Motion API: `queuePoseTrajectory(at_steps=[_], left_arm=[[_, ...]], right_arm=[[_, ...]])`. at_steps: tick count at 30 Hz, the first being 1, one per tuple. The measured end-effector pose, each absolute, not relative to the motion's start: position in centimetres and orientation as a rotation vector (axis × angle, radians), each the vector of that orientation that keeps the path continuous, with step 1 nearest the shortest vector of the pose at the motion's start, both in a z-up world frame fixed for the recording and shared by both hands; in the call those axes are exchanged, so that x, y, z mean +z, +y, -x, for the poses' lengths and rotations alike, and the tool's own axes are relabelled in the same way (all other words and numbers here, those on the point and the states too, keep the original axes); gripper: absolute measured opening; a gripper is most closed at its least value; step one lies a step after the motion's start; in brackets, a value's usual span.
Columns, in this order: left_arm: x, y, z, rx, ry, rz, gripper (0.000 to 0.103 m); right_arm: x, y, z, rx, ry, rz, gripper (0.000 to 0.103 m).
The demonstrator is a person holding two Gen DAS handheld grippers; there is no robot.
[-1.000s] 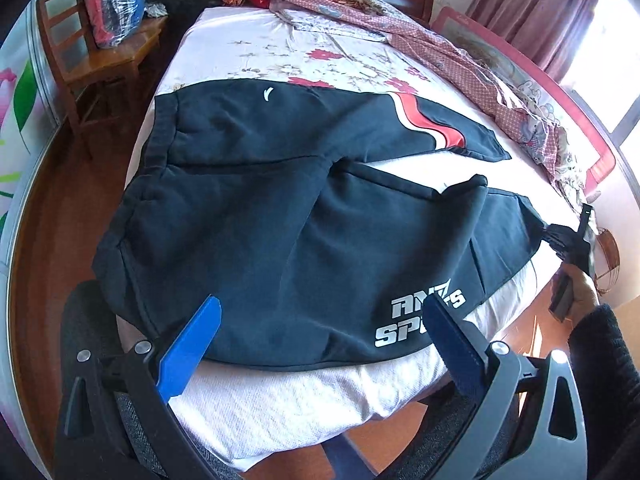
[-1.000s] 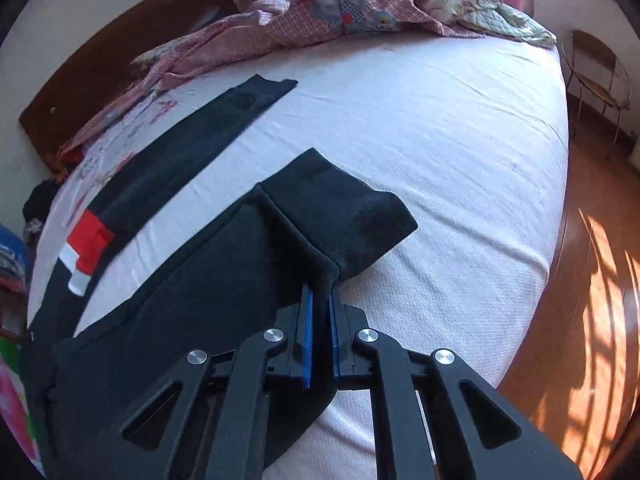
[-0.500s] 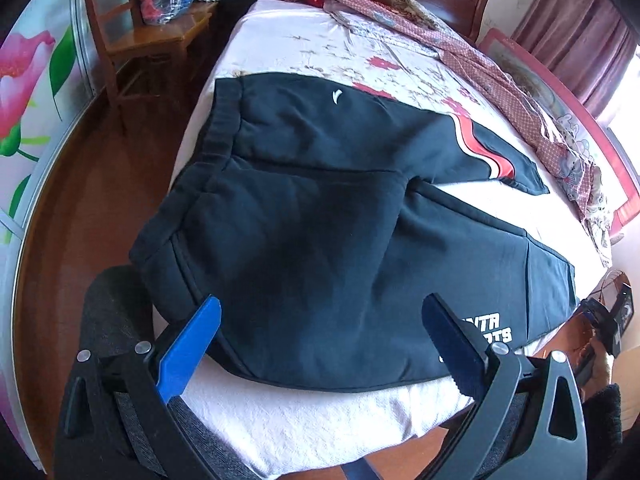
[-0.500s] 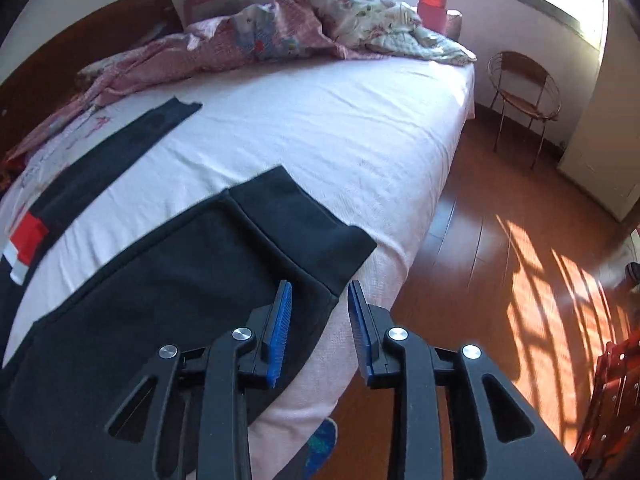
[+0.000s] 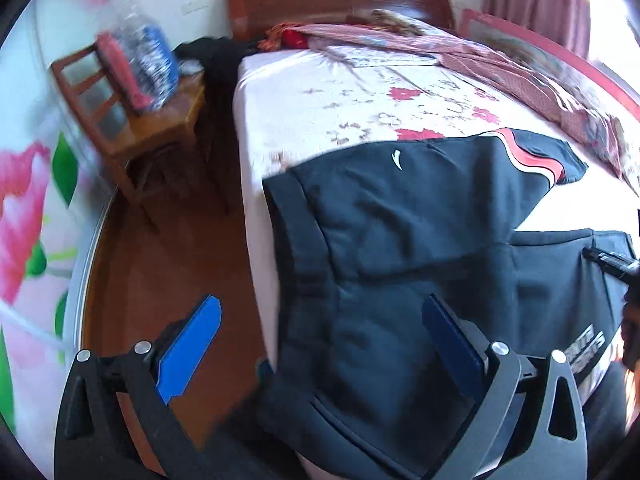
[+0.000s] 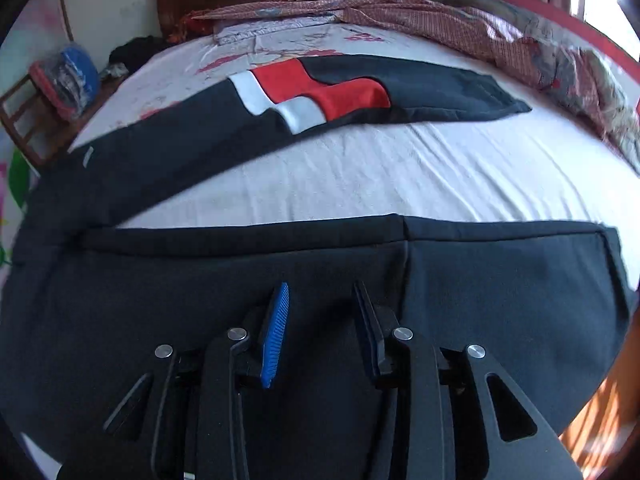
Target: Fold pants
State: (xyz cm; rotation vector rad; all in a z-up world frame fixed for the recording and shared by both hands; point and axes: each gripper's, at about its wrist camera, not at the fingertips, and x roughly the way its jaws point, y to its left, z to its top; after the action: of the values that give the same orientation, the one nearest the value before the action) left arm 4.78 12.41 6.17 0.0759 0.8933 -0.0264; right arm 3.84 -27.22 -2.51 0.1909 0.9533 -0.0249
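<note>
Bed [image 6: 400, 168] carries the black pants [image 5: 400, 240] spread flat, waistband at its left edge, the two legs splayed apart with bare sheet between. Your left gripper [image 5: 320, 344] hangs wide open over the waistband corner, holding nothing. Your right gripper [image 6: 320, 320] sits partly open above the near leg, empty too.

Daylight floods in from the window [image 5: 600, 4] at the upper right, blowing out that corner with glare, while motion blur smears both fisheye views, worst at the left edges, where straight lines bow.
</note>
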Motion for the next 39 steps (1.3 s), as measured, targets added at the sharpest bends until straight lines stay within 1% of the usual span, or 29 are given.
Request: queuePoseTrajectory(at_steps=[4, 8, 9, 11, 12, 15, 16, 20, 21, 23, 24, 25, 26, 27, 28, 29, 31, 34, 35, 36, 37, 38, 39], left_arm=[[5.7, 17.0, -11.0, -0.140, 0.844, -0.042, 0.101], [4.0, 20.0, -17.8, -0.282, 0.876, 0.000, 0.100], [3.3, 20.4, -19.3, -0.307, 0.885, 0.001, 0.099], [2.0, 20.9, -21.7, -0.376, 0.907, 0.005, 0.089], [1.3, 20.7, -22.3, -0.396, 0.919, 0.003, 0.082], [-0.8, 20.6, -23.9, -0.464, 0.952, 0.012, 0.073], [-1.4, 20.6, -24.0, -0.488, 0.962, 0.019, 0.071], [-2.8, 20.4, -24.1, -0.606, 0.982, 0.078, 0.071], [-2.9, 20.4, -23.9, -0.619, 0.982, 0.090, 0.068], [-3.1, 20.8, -23.5, -0.639, 0.978, 0.106, 0.066], [-3.1, 21.0, -23.4, -0.649, 0.981, 0.111, 0.063], [-3.1, 21.2, -23.3, -0.652, 0.984, 0.112, 0.055], [-3.2, 21.4, -23.3, -0.651, 0.994, 0.114, 0.050], [-3.2, 21.7, -23.4, -0.647, 1.009, 0.120, 0.041], [-3.3, 21.6, -23.4, -0.641, 1.023, 0.127, 0.030], [-3.1, 21.4, -23.2, -0.621, 1.027, 0.119, 0.027], [-2.2, 20.6, -22.7, -0.567, 1.014, 0.096, 0.009], [0.6, 19.9, -21.3, -0.474, 0.940, 0.142, 0.008], [2.2, 19.8, -20.3, -0.474, 0.891, 0.175, 0.008], [3.7, 19.5, -19.3, -0.480, 0.849, 0.197, 0.008], [5.2, 19.2, -18.1, -0.495, 0.806, 0.220, 0.008], [6.6, 18.9, -16.8, -0.529, 0.764, 0.246, 0.008], [7.9, 18.5, -15.6, -0.561, 0.733, 0.258, 0.008]], right_arm=[[-1.4, -26.6, -1.9, -0.006, 0.979, -0.246, 0.032], [-1.1, -24.7, -0.8, 0.014, 1.035, -0.294, 0.032], [-1.1, -24.2, -0.9, 0.019, 1.049, -0.300, 0.032], [-1.0, -23.1, -1.1, 0.024, 1.065, -0.296, 0.032], [-1.0, -22.6, -1.4, 0.037, 1.077, -0.298, 0.032], [-1.1, -21.4, -2.6, 0.057, 1.106, -0.303, 0.032], [-1.2, -21.0, -3.1, 0.068, 1.117, -0.311, 0.032], [-1.6, -19.6, -4.6, 0.085, 1.141, -0.309, 0.032], [-1.8, -19.3, -4.8, 0.091, 1.146, -0.311, 0.032], [-2.1, -18.9, -5.1, 0.108, 1.163, -0.329, 0.032], [-2.3, -18.6, -5.3, 0.111, 1.168, -0.331, 0.032], [-2.4, -18.3, -5.5, 0.117, 1.169, -0.332, 0.032], [-2.4, -18.1, -5.5, 0.124, 1.169, -0.332, 0.032], [-2.4, -18.0, -5.6, 0.128, 1.169, -0.332, 0.032], [-2.4, -17.9, -5.8, 0.130, 1.170, -0.334, 0.032], [-2.3, -17.8, -5.9, 0.133, 1.167, -0.340, 0.032], [-1.7, -18.1, -6.4, 0.136, 1.161, -0.349, 0.032], [0.3, -19.5, -8.4, 0.102, 1.129, -0.343, 0.032], [1.1, -20.3, -9.6, 0.077, 1.120, -0.372, 0.034], [1.9, -21.4, -10.9, 0.060, 1.106, -0.423, 0.043], [2.8, -22.5, -12.2, 0.055, 1.083, -0.492, 0.057], [3.5, -23.5, -13.9, 0.060, 1.070, -0.567, 0.060], [4.1, -24.3, -15.8, 0.061, 1.069, -0.624, 0.060]])
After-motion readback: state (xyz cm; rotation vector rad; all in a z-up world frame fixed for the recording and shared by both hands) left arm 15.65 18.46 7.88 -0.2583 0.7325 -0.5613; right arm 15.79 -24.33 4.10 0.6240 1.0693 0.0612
